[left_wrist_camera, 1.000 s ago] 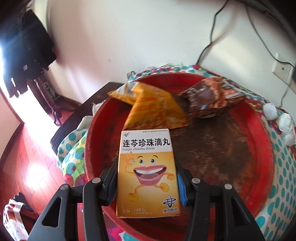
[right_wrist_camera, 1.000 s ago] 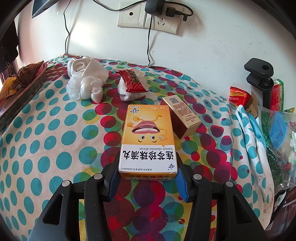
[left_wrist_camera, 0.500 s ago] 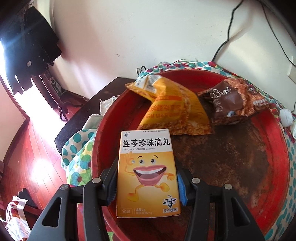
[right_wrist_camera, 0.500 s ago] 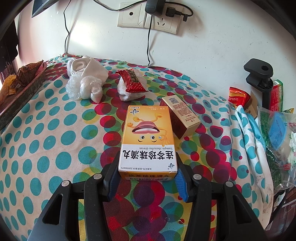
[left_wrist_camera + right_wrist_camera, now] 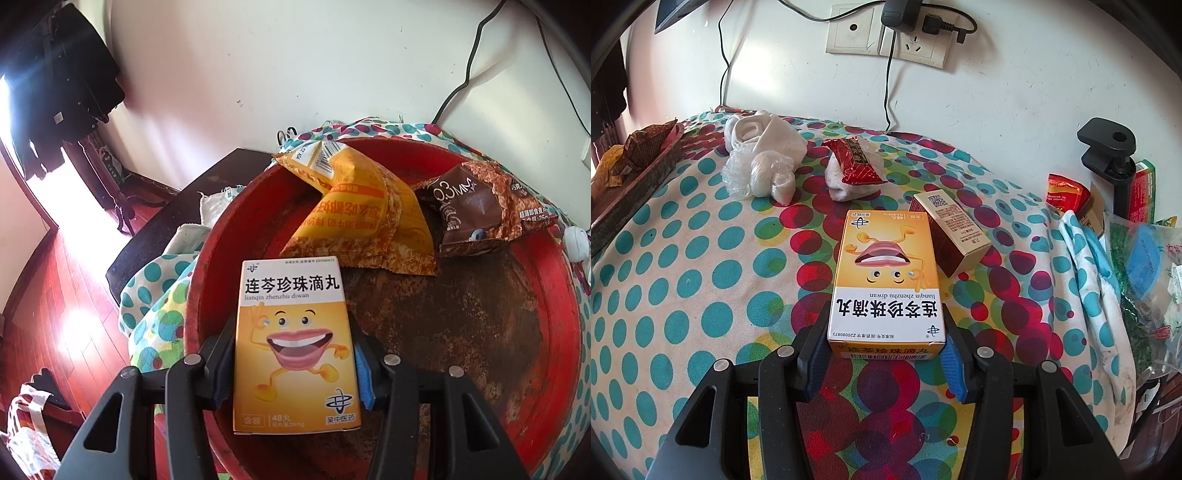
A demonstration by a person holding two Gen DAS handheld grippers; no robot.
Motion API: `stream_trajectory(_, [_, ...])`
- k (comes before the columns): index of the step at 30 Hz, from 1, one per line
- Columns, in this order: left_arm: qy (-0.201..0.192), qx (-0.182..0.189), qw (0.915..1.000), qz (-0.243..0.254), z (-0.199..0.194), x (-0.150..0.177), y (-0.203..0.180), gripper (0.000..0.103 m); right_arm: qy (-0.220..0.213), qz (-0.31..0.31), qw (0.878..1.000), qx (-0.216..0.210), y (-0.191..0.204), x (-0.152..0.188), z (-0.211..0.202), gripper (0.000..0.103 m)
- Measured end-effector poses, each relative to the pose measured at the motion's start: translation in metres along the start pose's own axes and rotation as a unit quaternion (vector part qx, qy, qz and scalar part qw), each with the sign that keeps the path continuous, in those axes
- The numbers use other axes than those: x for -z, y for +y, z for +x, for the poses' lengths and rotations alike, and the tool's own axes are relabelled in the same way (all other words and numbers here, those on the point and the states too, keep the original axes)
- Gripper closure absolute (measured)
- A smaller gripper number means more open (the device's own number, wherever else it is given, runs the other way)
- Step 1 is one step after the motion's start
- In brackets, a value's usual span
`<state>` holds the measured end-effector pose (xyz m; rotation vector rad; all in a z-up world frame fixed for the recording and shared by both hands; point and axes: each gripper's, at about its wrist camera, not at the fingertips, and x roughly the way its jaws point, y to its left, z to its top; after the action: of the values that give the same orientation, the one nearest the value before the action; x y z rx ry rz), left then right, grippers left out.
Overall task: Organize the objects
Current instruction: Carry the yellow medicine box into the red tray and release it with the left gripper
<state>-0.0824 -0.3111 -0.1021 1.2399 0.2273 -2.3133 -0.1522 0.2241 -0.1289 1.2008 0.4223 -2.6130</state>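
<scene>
The left hand-held gripper (image 5: 295, 373) is grasping a yellow cardboard medicine box (image 5: 293, 343) over the round red tray (image 5: 546, 350); lower it flat beside the snack packets. The right hand-held gripper (image 5: 882, 363) is grasping an identical box (image 5: 886, 284) above the dotted tabletop (image 5: 683, 277).

The tray (image 5: 631, 184) is cut off by the left edge; the brown box (image 5: 956, 236) is partly hidden by the yellow box (image 5: 886, 280).
</scene>
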Motion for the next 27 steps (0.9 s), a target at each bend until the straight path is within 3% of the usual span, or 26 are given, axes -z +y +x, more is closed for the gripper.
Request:
stream_trajectory(9, [0.01,0.012,0.9999,0.006,-0.008,0.0,-0.002,0.042,-0.001,-0.004,1.0,0.004,0.001,0.0,0.0,0.053])
stream_trajectory(16, [-0.051,0.002,0.9986,0.01,-0.053,0.011,-0.007,0.041,-0.003,-0.008,1.0,0.005,0.001,-0.001,-0.001,0.054])
stream_trajectory(20, [-0.1,0.019,0.9947,0.014,-0.08,0.031,-0.01,0.039,-0.003,-0.011,1.0,0.008,0.004,0.0,-0.002,0.054])
stream_trajectory(27, [-0.121,0.057,0.9907,0.026,-0.095,0.062,-0.014,0.038,-0.012,-0.028,0.999,0.034,0.011,0.0,-0.006,0.054])
